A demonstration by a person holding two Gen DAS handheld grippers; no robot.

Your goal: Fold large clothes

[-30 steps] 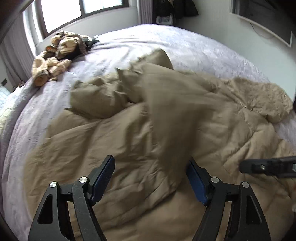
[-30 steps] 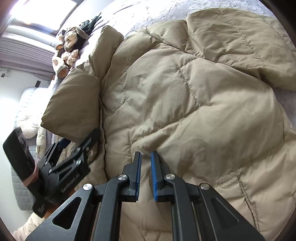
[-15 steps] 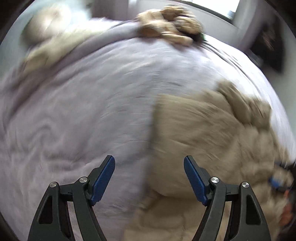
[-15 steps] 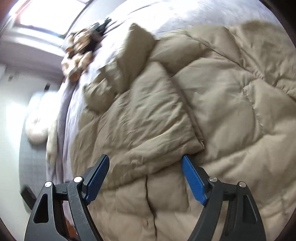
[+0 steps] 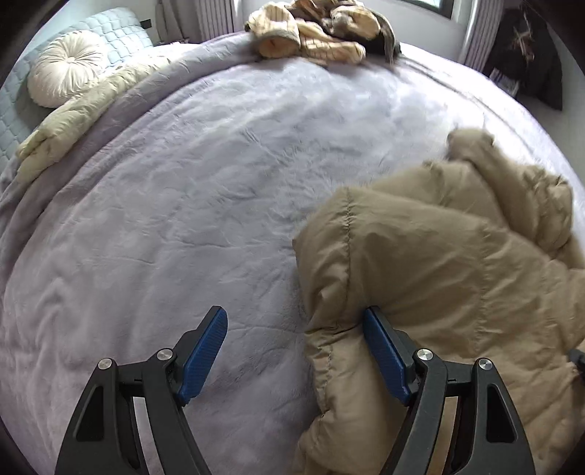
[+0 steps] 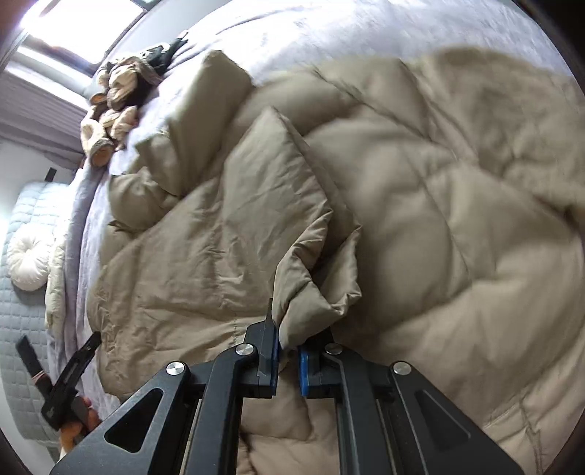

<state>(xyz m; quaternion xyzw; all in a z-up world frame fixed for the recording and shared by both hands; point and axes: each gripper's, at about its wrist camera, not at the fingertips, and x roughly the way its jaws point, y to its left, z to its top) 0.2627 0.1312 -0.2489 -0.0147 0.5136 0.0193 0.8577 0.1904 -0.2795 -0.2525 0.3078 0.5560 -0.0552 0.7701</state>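
A tan coat is spread on the bed and gripped by one gripper.

A fold of the coat is pinched between the pads of the right gripper, whose jaws have just been closing. The left gripper is held wide apart over the coat's edge, grasping nothing; its right pad lies against the fabric. Other clothes are piled at the far edge.

coat on bed, right side | clothes pile at far edge | round cushion far left
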